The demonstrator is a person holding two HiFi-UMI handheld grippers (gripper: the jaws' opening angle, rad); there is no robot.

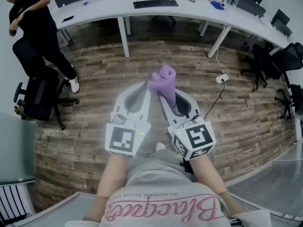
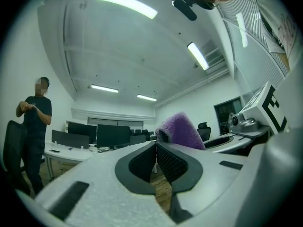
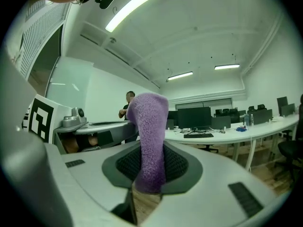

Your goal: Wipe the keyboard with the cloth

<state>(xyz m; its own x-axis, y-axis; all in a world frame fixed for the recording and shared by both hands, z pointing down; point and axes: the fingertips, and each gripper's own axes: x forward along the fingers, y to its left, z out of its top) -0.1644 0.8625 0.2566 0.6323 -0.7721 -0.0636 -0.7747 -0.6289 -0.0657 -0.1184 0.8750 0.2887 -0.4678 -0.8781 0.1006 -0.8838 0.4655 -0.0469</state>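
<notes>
Open plank floor (image 1: 142, 65) stretches from the grippers to the long, curved white desk (image 1: 203, 11). On it lies what looks like the flat black keyboard (image 1: 155, 4), well apart from them. The right gripper (image 3: 150, 148) is clamped on the fuzzy purple cloth (image 1: 163, 82), which stands up in a soft fold; just beside it, the left gripper (image 2: 155, 148) has its ribbed pads pressed together on nothing.

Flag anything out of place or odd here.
Nothing spilled or damaged. Only oddity: a white socket block and its cable lie loose on the floor near the desk leg.
</notes>
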